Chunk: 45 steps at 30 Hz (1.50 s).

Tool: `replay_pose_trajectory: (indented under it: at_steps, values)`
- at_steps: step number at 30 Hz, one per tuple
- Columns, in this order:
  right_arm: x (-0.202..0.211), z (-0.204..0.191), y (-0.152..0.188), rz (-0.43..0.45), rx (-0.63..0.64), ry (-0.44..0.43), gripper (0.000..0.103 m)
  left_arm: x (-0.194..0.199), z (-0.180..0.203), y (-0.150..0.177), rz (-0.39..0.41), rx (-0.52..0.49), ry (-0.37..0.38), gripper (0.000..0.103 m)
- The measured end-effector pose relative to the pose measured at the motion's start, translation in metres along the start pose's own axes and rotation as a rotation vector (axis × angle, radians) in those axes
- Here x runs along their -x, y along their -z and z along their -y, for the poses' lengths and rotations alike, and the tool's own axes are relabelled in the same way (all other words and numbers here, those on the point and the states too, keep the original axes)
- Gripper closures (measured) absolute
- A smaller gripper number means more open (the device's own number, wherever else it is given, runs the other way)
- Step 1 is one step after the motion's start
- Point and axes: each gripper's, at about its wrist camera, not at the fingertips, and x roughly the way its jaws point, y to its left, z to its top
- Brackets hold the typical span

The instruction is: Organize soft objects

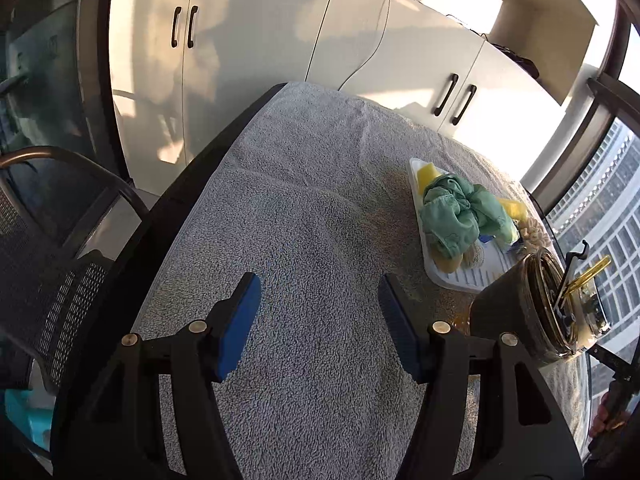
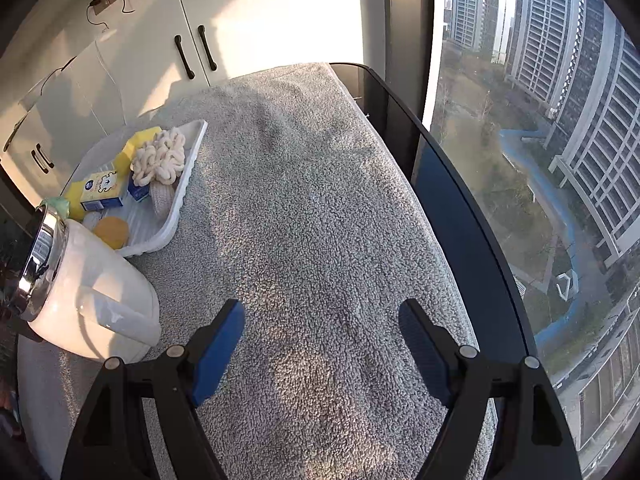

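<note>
Your left tool (image 1: 318, 320) and right tool (image 2: 322, 344) hover open and empty over the grey towel (image 2: 304, 208); the white tray (image 2: 176, 204) holds soft items.

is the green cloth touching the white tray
Touching. The left wrist view shows the green cloth heaped inside the white tray, resting on the items in it.

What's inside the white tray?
The white tray holds a green cloth, yellow sponges, a cream knotted bundle, small cartons and a round orange pad. Anything under the cloth is hidden.
</note>
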Motion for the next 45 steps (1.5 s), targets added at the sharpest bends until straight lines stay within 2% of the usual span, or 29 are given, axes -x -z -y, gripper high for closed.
replay_pose_trajectory:
  at_steps: [3, 7, 9, 11, 17, 18, 20, 24, 26, 30, 34, 45]
  values:
    - [0.018, -0.002, 0.020, 0.020, -0.004, 0.028, 0.022, 0.018, 0.000, 0.020, 0.016, -0.015, -0.058, 0.044]
    - [0.044, -0.012, 0.047, 0.033, -0.030, 0.007, 0.021, 0.040, 0.005, 0.050, -0.004, -0.026, -0.124, 0.041]
    - [0.057, -0.023, 0.061, 0.029, -0.030, -0.012, 0.017, 0.052, 0.009, 0.066, -0.013, -0.038, -0.125, 0.036]
    - [0.069, -0.034, 0.076, 0.028, -0.024, -0.027, 0.014, 0.064, 0.017, 0.080, -0.017, -0.057, -0.135, 0.036]
    - [0.114, -0.074, 0.111, 0.048, 0.025, -0.083, 0.013, 0.106, 0.060, 0.106, -0.019, -0.160, -0.101, 0.035]
    - [0.123, -0.083, 0.116, 0.059, 0.043, -0.072, 0.012, 0.113, 0.067, 0.108, -0.014, -0.168, -0.098, 0.030]
    - [0.139, -0.100, 0.121, 0.081, 0.077, -0.045, 0.007, 0.123, 0.082, 0.111, -0.005, -0.190, -0.112, 0.023]
    - [0.167, -0.129, 0.127, 0.118, 0.120, -0.032, 0.003, 0.145, 0.110, 0.113, 0.034, -0.244, -0.140, 0.023]
    - [0.179, -0.142, 0.126, 0.129, 0.136, 0.004, 0.000, 0.156, 0.122, 0.111, 0.056, -0.260, -0.152, 0.023]
    - [0.198, -0.162, 0.123, 0.158, 0.157, 0.039, 0.000, 0.176, 0.141, 0.106, 0.108, -0.295, -0.193, 0.013]
    - [0.208, -0.169, 0.117, 0.181, 0.142, 0.074, 0.000, 0.190, 0.151, 0.099, 0.161, -0.326, -0.242, 0.012]
    - [0.218, -0.169, 0.104, 0.171, 0.125, 0.106, 0.000, 0.194, 0.154, 0.086, 0.132, -0.321, -0.242, 0.012]
